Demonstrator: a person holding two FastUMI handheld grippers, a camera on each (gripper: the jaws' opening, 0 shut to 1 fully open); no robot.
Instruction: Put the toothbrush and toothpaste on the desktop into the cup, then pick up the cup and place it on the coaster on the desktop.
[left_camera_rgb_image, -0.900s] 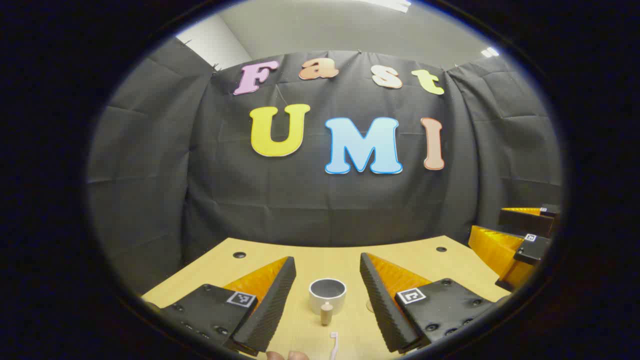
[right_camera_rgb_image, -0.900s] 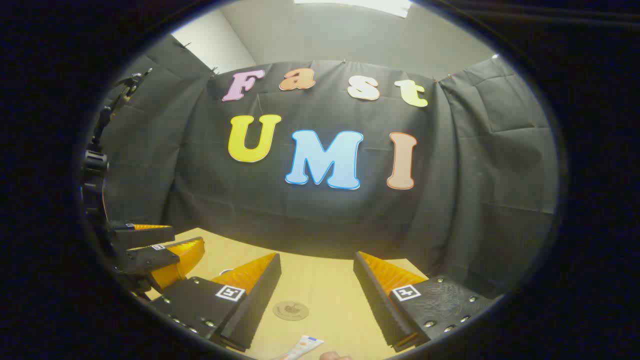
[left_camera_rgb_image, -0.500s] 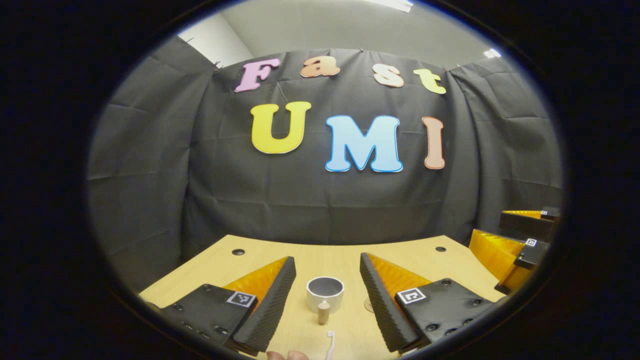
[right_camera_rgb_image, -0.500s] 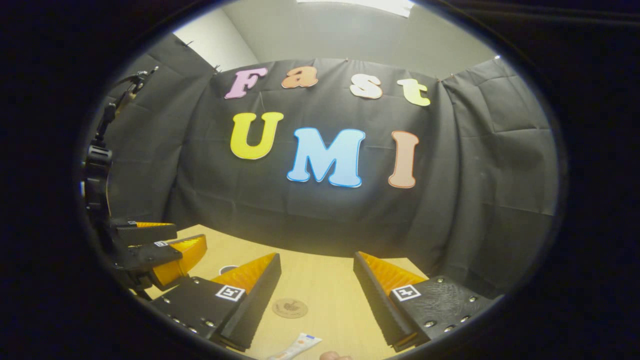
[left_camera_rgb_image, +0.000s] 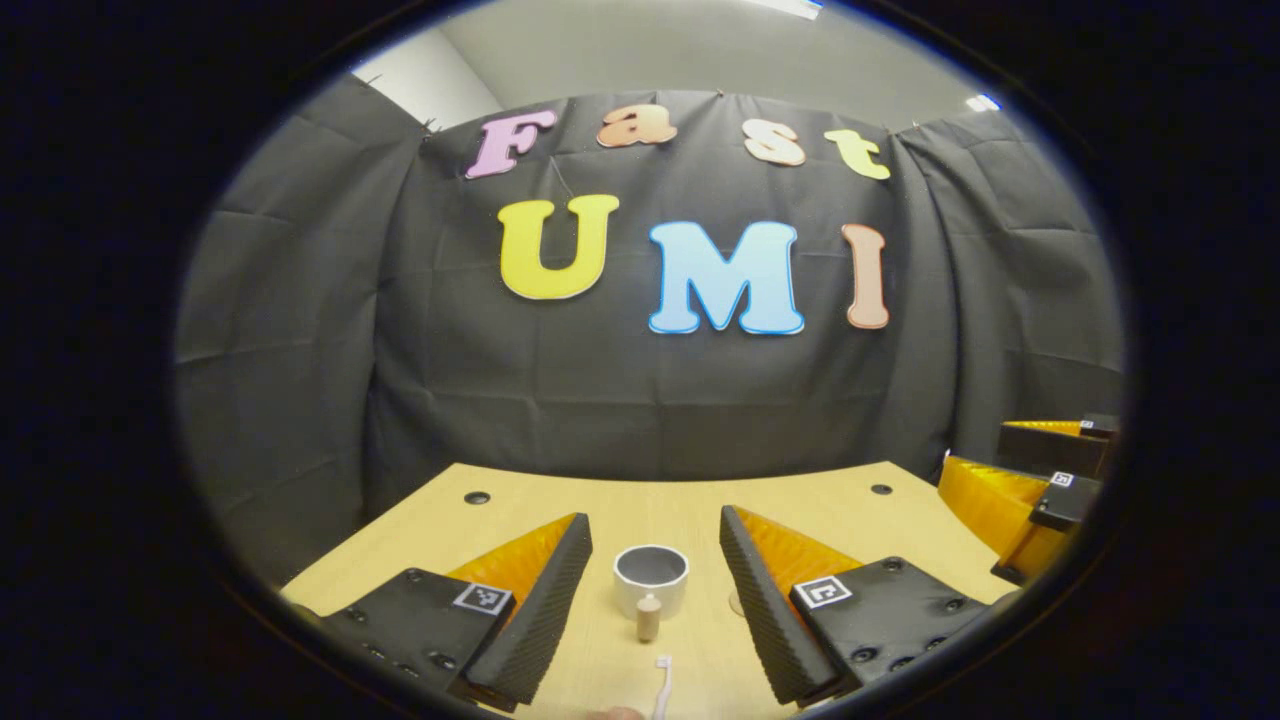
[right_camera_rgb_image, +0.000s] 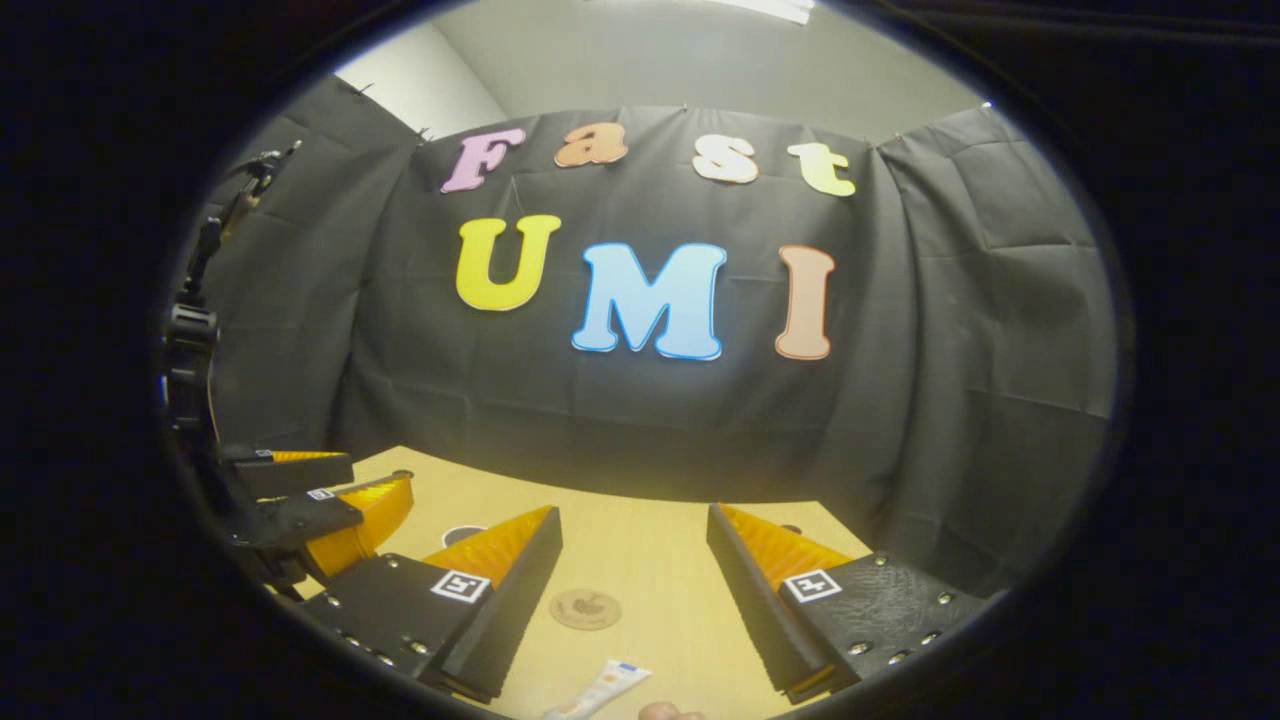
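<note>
In the left gripper view a white cup (left_camera_rgb_image: 650, 575) with a grey inside stands upright on the wooden desktop (left_camera_rgb_image: 640, 500), straight ahead between my open left gripper's (left_camera_rgb_image: 655, 565) fingers. A small wooden peg (left_camera_rgb_image: 648, 617) stands in front of the cup, and a white toothbrush (left_camera_rgb_image: 662, 685) lies nearer still. In the right gripper view a round brown coaster (right_camera_rgb_image: 585, 609) lies flat between my open right gripper's (right_camera_rgb_image: 633, 560) fingers. A white toothpaste tube (right_camera_rgb_image: 605, 688) lies closer, at the bottom edge. Both grippers hold nothing.
The right gripper (left_camera_rgb_image: 1035, 490) shows at the far right of the left gripper view. The left gripper (right_camera_rgb_image: 320, 505) shows at the left of the right gripper view. Dark round holes (left_camera_rgb_image: 477, 497) mark the desktop's far corners. A fingertip (right_camera_rgb_image: 665, 711) peeks in below.
Both cameras have tilted slightly downward, so the cup, coaster and toothpaste sit a little higher in view. Both grippers stay open.
</note>
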